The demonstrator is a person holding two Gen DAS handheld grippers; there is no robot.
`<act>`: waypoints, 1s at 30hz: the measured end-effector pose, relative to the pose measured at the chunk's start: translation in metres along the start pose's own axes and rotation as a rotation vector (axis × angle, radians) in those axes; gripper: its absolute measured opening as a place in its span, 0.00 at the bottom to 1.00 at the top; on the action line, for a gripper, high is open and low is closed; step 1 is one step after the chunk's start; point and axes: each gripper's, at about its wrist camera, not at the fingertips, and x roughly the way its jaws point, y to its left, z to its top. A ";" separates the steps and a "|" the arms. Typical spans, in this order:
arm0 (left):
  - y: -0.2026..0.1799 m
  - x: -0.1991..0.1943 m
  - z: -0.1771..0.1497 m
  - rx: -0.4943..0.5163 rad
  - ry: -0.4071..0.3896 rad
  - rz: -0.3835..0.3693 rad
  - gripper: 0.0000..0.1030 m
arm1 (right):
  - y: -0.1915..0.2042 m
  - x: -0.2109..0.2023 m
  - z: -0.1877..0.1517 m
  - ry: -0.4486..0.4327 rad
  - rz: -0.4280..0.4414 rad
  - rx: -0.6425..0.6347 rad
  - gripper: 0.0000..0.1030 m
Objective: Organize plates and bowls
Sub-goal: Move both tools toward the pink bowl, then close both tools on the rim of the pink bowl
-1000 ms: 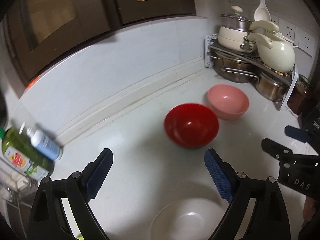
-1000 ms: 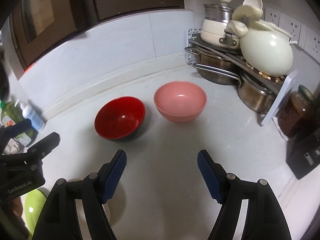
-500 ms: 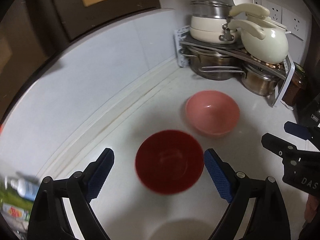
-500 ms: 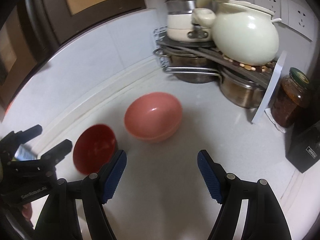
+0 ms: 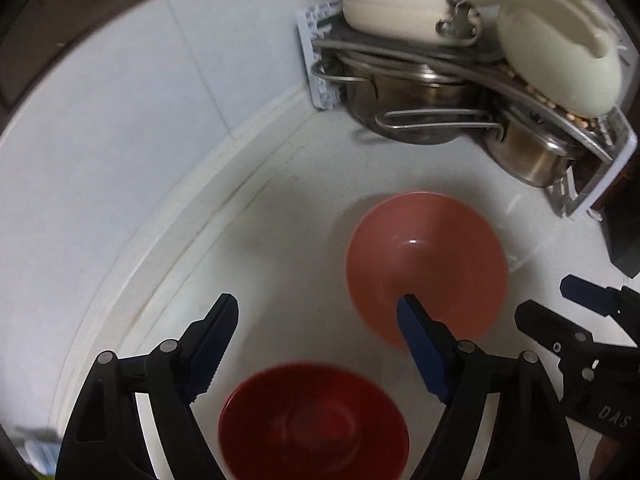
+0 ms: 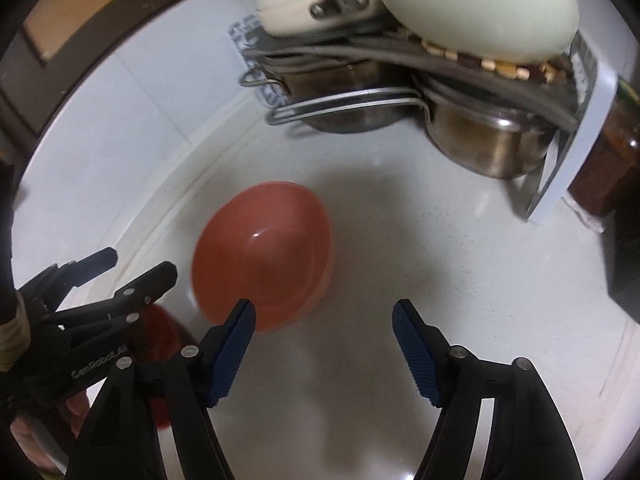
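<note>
Pink bowl (image 5: 426,264) sits upright on the bench (image 5: 288,216); both hand-held grippers, left (image 5: 318,322) and right (image 6: 322,326), gape empty, framing its rim to grasp.

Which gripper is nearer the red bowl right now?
Left. The left gripper hangs open just over the red bowl; the right gripper is open off to its right, nearer the pink bowl.

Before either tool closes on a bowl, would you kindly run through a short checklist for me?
1. Left tool open, holding nothing: ok.
2. Right tool open, holding nothing: ok.
3. Pink bowl upright and empty: ok.
4. Red bowl upright and empty: ok.
5. Pink bowl's rim between a tool's fingers: not ok; both sit short of it.
6. Bowls apart from the pot rack: ok.
</note>
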 end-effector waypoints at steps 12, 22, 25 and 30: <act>-0.004 0.065 0.022 -0.007 0.131 -0.066 0.49 | -0.001 0.049 0.012 0.115 0.011 0.063 0.36; -0.003 0.081 0.016 -0.071 0.197 -0.174 0.10 | 0.001 0.055 0.012 0.116 0.013 0.054 0.14; -0.001 0.080 0.016 -0.087 0.190 -0.179 0.09 | 0.000 0.055 0.014 0.113 0.006 0.056 0.13; -0.004 0.069 0.011 -0.092 0.170 -0.161 0.09 | -0.003 0.048 0.015 0.112 0.016 0.069 0.12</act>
